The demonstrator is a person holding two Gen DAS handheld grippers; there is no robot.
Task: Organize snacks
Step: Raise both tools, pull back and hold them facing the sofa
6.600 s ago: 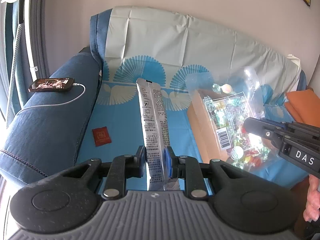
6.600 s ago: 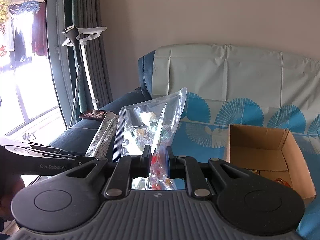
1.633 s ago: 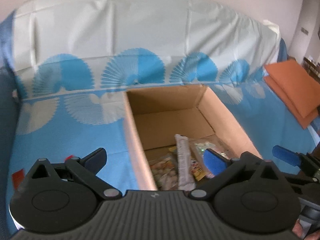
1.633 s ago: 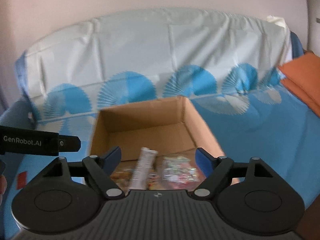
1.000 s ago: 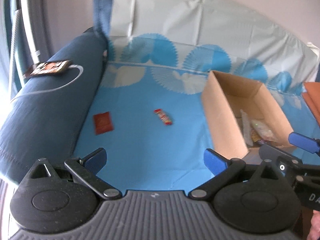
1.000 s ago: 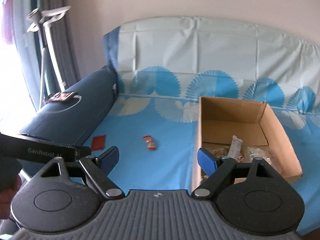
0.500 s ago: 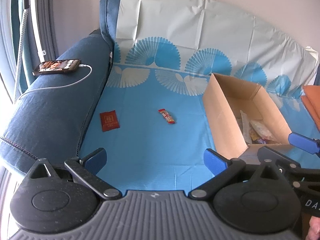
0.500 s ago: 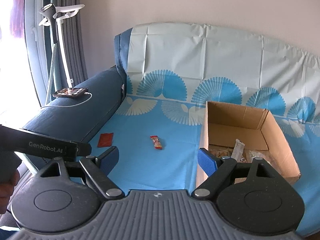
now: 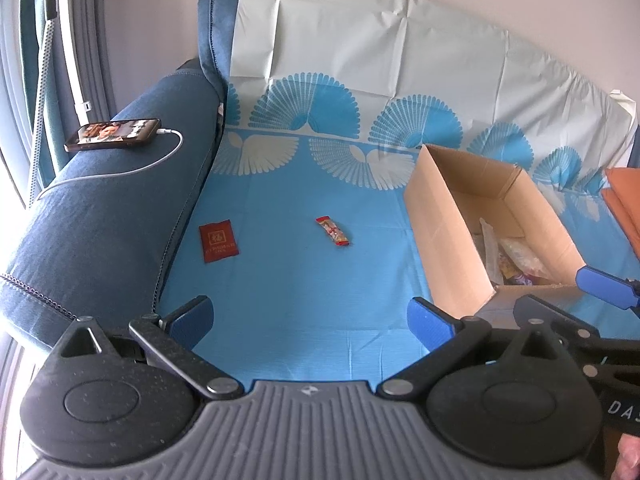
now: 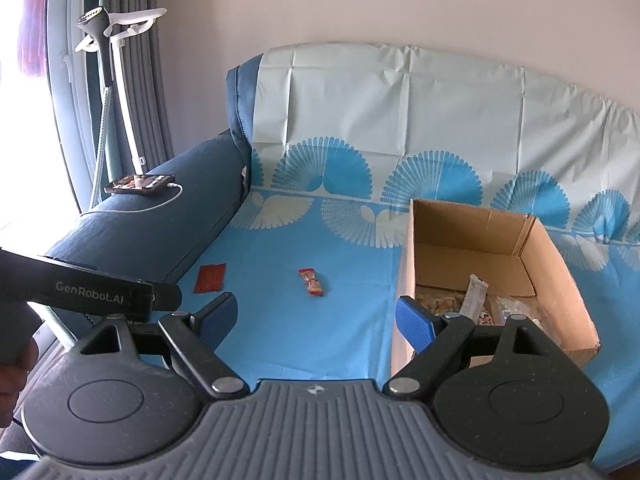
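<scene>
Both the left gripper [image 9: 310,318] and the right gripper [image 10: 316,318] have their jaws wide with nothing between them. The cardboard box [image 10: 404,280] on the sofa holds several snacks; a small red snack bar [image 9: 332,231] lies left of the box, a flat red packet [image 9: 218,240] farther left.

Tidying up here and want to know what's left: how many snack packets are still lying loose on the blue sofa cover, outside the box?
2: a flat red packet near the armrest, and a small red snack bar mid-seat, between it and the cardboard box.
</scene>
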